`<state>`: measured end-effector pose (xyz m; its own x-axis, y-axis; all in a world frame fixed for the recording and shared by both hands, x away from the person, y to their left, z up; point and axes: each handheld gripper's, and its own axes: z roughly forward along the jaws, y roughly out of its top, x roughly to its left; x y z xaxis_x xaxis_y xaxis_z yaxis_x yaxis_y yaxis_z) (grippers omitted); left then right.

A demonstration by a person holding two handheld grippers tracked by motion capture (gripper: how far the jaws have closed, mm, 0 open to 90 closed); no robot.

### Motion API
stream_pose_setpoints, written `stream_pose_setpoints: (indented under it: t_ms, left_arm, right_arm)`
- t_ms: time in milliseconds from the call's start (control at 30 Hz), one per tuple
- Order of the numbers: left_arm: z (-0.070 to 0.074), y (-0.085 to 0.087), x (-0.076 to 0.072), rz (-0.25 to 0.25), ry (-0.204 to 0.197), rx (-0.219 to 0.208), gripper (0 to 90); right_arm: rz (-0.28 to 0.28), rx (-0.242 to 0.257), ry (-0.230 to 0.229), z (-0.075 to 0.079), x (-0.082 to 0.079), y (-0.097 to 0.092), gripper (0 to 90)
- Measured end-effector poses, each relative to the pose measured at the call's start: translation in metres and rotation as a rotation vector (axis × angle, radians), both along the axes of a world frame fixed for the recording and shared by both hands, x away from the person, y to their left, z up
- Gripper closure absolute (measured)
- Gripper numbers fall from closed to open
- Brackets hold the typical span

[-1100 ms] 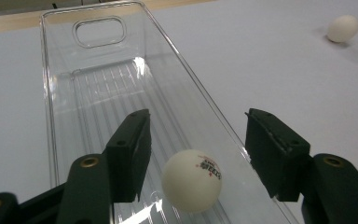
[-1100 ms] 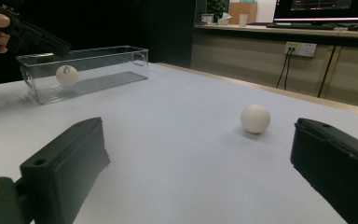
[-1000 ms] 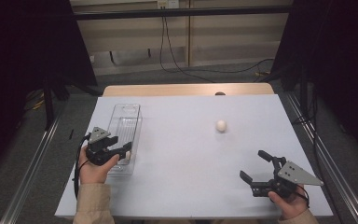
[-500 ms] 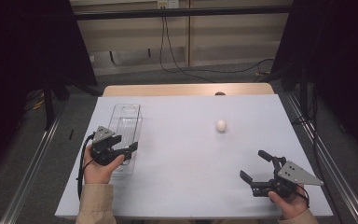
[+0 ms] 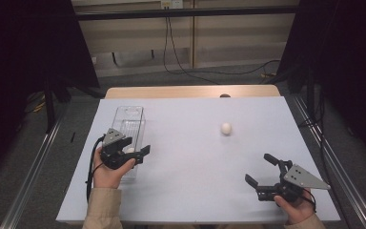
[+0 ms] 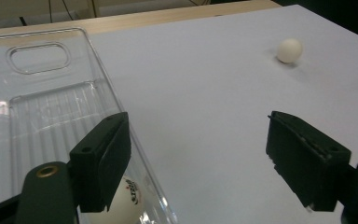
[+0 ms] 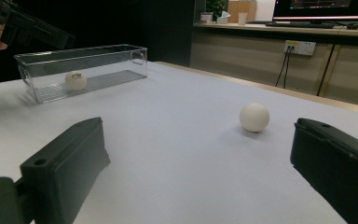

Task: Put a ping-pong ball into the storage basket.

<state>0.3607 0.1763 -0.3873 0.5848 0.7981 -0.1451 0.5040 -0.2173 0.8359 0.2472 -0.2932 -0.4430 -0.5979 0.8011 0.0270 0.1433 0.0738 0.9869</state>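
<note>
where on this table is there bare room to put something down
The widest bare patch is the white table top between the clear plastic bin on the left and the loose white ball, running down to the near edge between the two grippers. The far right corner beyond that ball is also bare. It is crowded at the bin's near end, where the left gripper hovers.

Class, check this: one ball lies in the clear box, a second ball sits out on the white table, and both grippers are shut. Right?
Not quite: both grippers are open. The left gripper and the right gripper each show spread, empty fingers in their own gripper views. One ball does lie in the clear box, the second ball on the table.
</note>
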Motion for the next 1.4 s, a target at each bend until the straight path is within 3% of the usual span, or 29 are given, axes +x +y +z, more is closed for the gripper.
stream_pose_setpoints:
  t_ms: [733,1400]
  left_arm:
    - [-0.006,-0.029,0.000,-0.058,-0.003,-0.016,17.3]
    - [-0.018,-0.062,0.005,-0.109,0.017,-0.003,13.0]
  right_arm:
    - [0.000,-0.001,0.000,0.000,0.000,0.000,3.0]
    - [-0.002,0.000,0.002,-0.001,0.000,0.000,3.0]
